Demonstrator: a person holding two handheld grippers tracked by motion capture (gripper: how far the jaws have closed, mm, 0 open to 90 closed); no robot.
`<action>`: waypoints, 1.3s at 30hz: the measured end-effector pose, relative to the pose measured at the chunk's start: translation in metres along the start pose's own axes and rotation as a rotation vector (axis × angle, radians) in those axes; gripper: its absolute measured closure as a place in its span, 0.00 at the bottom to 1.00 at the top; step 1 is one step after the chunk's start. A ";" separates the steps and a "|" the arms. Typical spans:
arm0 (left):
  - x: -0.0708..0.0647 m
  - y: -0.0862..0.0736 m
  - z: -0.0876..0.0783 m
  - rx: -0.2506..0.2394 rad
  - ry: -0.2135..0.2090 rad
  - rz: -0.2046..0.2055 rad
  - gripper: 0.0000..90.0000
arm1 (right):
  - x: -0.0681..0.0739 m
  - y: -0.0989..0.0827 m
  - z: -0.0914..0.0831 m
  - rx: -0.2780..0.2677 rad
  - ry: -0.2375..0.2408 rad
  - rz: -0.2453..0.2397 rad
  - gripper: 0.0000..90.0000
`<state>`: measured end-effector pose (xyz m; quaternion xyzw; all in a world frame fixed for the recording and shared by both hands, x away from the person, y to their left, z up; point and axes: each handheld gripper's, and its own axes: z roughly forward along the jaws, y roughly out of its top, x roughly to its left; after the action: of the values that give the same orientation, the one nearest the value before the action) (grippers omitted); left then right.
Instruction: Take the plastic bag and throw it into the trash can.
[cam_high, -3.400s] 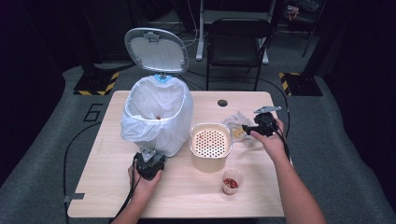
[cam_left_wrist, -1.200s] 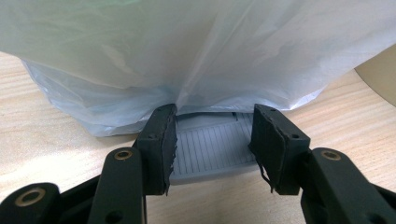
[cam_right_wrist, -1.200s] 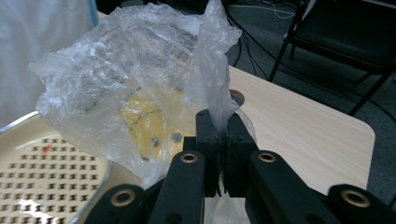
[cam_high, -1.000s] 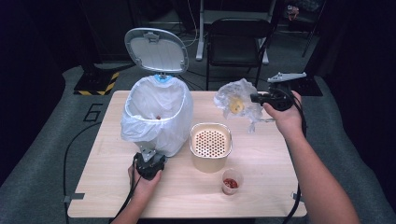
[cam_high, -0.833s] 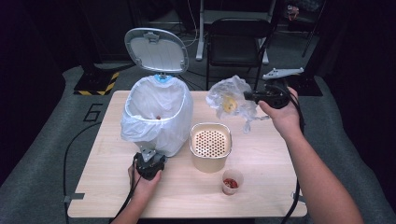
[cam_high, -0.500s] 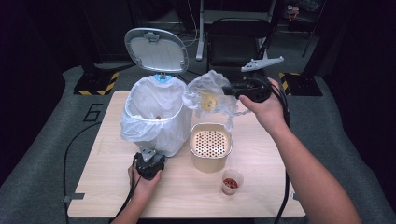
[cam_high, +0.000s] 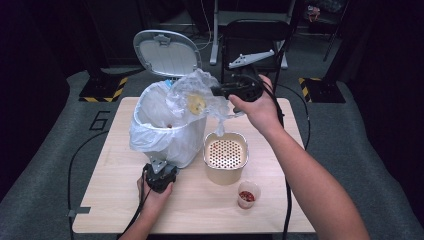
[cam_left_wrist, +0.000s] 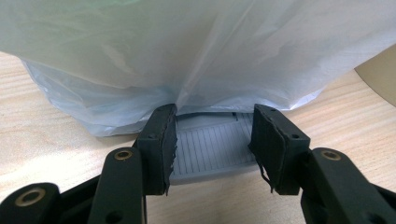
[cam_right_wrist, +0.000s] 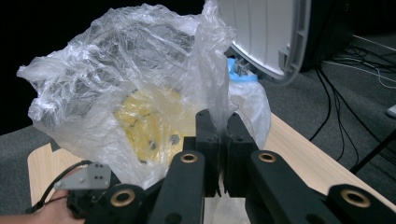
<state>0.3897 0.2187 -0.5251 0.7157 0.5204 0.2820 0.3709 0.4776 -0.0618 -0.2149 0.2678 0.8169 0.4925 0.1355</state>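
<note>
table (cam_high: 115, 200): light wood, carries all items. bin (cam_high: 167, 132): white, lined w/ a pale plastic liner, stands at table's left-centre; lid (cam_high: 167, 52) tipped up and open behind it. left gripper (cam_high: 160, 176): at the bin's foot, jaws set on either side of the grey pedal (cam_left_wrist: 212, 147) and pressing its edges, liner hanging just above; judged to be keeping the lid up. right gripper (cam_high: 220, 91): raised, jaws pressed together on a fold of the clear plastic bag (cam_high: 197, 97), which hangs in the air over the bin's right rim w/ sth yellow inside; in the right gripper view the bag (cam_right_wrist: 126, 93) bulges ahead of the jaws, lid edge behind. perforated beige container (cam_high: 226, 157): on the table just right of the bin, untouched. small cup (cam_high: 248, 194): holds red bits, near front edge, apart from both grippers.

progress (judged): lid open, bag lifted and brought to the bin mouth; not yet inside. left: move fully over the opening, release. container and cup contents appear still unhandled.
</note>
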 end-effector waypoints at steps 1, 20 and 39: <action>0.000 0.000 0.000 -0.001 0.000 -0.001 0.56 | 0.001 0.002 0.003 -0.002 0.001 -0.003 0.97; 0.000 0.000 0.000 0.000 -0.002 -0.001 0.56 | 0.020 0.030 0.057 0.011 -0.002 0.010 0.97; 0.000 0.000 0.000 0.000 0.001 0.001 0.56 | 0.019 0.031 0.102 0.016 -0.029 0.023 0.97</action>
<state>0.3897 0.2187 -0.5251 0.7159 0.5202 0.2822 0.3704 0.5209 0.0356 -0.2358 0.2854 0.8158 0.4834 0.1394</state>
